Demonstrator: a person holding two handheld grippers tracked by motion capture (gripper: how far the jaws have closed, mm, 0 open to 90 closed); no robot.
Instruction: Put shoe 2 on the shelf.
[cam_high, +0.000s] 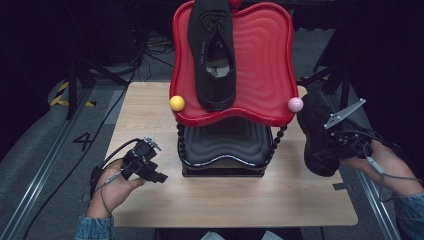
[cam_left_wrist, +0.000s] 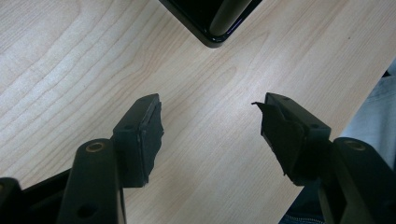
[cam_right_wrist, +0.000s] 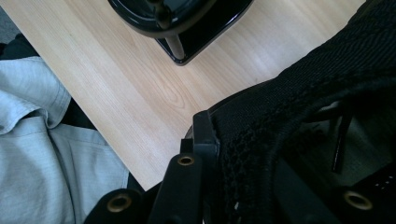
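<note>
1. My right gripper is clamped on a black shoe; in the right gripper view one jaw presses the outside of the knitted collar and the other sits inside the opening, so the shoe's wall is pinched between them.
2. That shoe hangs at the right edge of the wooden table, its toe pointing away from me, and it looks lifted clear of the top, though from above I can't be sure of the gap.
3. My left gripper has its jaws well apart with nothing between them; the left gripper view shows bare wood between the two pads.
4. It hovers low over the front left of the table, just beside the near left corner of the black base of the stand.
5. The stand sits mid-table: a black lower tray and above it a red upper tray, joined by beaded posts.
6. A second black shoe lies on the left half of the red tray, sole down, heel toward me.
7. A yellow ball and a pink ball cap the tray's near corners.
</note>
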